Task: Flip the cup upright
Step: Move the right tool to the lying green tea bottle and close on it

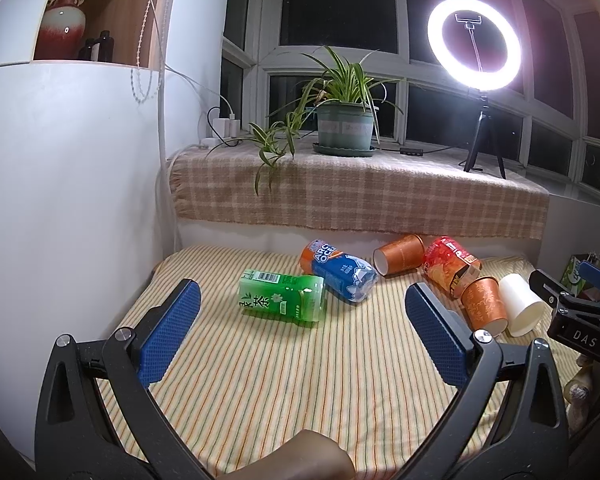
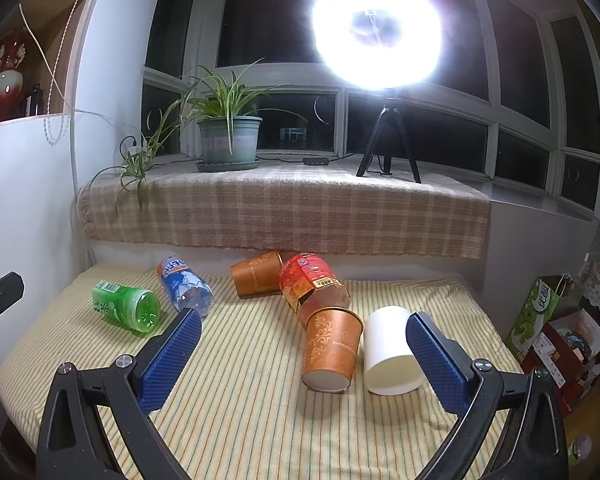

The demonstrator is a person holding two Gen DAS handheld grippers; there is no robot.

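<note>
Several cups lie on their sides on a striped table (image 2: 260,392). In the right wrist view an orange cup (image 2: 330,350) and a white cup (image 2: 390,354) lie close in front of my open right gripper (image 2: 304,344), bases toward me. A red cup (image 2: 312,284) and a second orange cup (image 2: 256,276) lie farther back. My left gripper (image 1: 302,314) is open and empty above the table (image 1: 280,380), with a green cup (image 1: 282,298) just ahead. The orange cup (image 1: 484,306) and white cup (image 1: 522,308) show to its right.
A blue cup (image 1: 342,276) lies beside the green cup (image 2: 126,306). A checked cloth covers the sill (image 2: 284,208) behind, with a potted plant (image 2: 228,140) and a ring light on a tripod (image 2: 384,144). A white wall (image 1: 60,200) stands left. Boxes (image 2: 556,336) sit right of the table.
</note>
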